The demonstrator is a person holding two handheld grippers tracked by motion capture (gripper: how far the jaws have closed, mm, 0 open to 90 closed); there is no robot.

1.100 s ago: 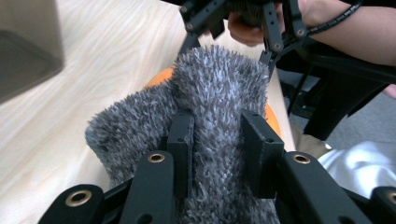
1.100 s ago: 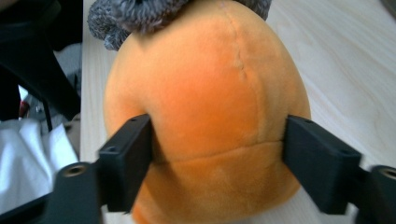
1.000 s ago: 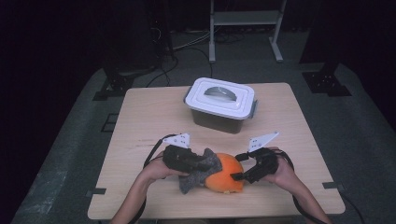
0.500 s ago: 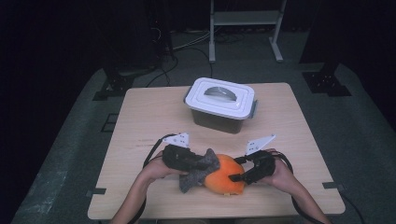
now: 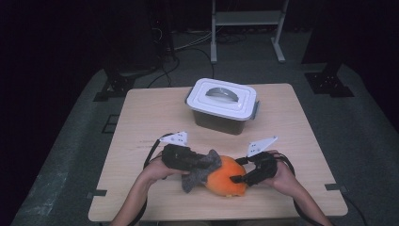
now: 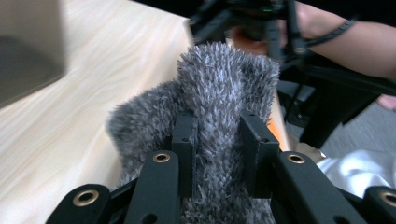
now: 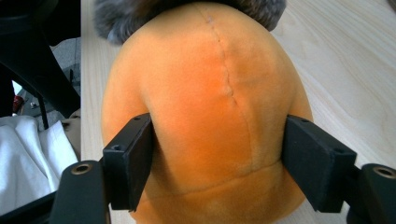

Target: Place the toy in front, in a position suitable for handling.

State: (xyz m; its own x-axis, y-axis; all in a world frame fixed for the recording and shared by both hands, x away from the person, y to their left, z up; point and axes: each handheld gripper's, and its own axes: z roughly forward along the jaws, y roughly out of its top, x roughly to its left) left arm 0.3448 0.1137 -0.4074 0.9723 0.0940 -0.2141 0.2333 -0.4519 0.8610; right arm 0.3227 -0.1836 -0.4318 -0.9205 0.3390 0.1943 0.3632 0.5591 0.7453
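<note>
A plush toy lies near the table's front edge, with a round orange body (image 5: 227,181) and a grey furry part (image 5: 201,170) on its left. My left gripper (image 5: 200,165) is shut on the grey fur (image 6: 224,84), which bulges up between its pads (image 6: 184,140). My right gripper (image 5: 235,179) comes in from the right. Its jaws have just been closing and now press on both sides of the orange body (image 7: 210,107). A hand holds each gripper.
A grey box with a white handled lid (image 5: 222,100) stands at the back middle of the wooden table (image 5: 150,122). The table's front edge runs just below the toy. A dark floor with cables and stands surrounds the table.
The right gripper has settled a little closer onto the orange body. The left gripper and the toy sit much as before.
</note>
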